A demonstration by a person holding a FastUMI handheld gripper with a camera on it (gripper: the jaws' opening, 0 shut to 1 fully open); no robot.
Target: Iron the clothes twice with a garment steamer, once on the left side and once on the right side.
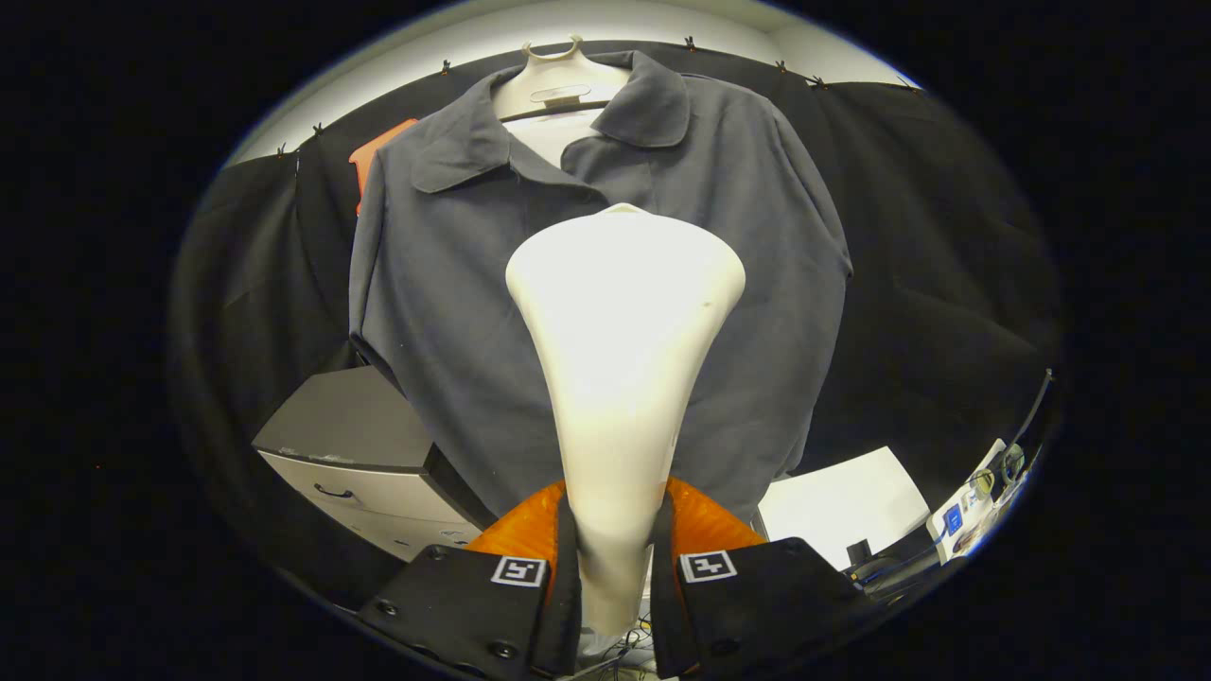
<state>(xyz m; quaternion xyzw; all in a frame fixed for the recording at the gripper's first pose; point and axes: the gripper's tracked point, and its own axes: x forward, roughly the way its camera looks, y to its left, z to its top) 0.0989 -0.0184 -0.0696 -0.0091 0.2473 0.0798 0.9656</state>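
Gripper: the gripper (613, 558) is clenched on the garment steamer (620, 378), one finger pressing each side of its narrow handle.
Steamer: one white steamer rises from between the fingers and widens into a broad rounded head, which sits in front of the shirt's chest.
Contact: whether the head touches the cloth or stands just off it cannot be told — only its back face is seen.
Shirt: one dark grey collared shirt (445, 284) hangs on a pale hanger form (558, 90) just beyond the steamer, collar open, both sleeves hanging down at the sides.
Hidden: the steamer covers the middle of the shirt front from the chest down; the hem is partly behind the fingers.
Cabinet: one low cabinet (369, 454) with a dark top and pale drawers stands beside the shirt's lower edge, one drawer handle visible.
Board: one white flat surface (851, 501) lies on the other side, below the shirt — beyond it a small clutter of cables and boxes (974, 506), too small to make out.
Wall: black cloth (946, 265) hangs behind everything, clipped along its top edge.
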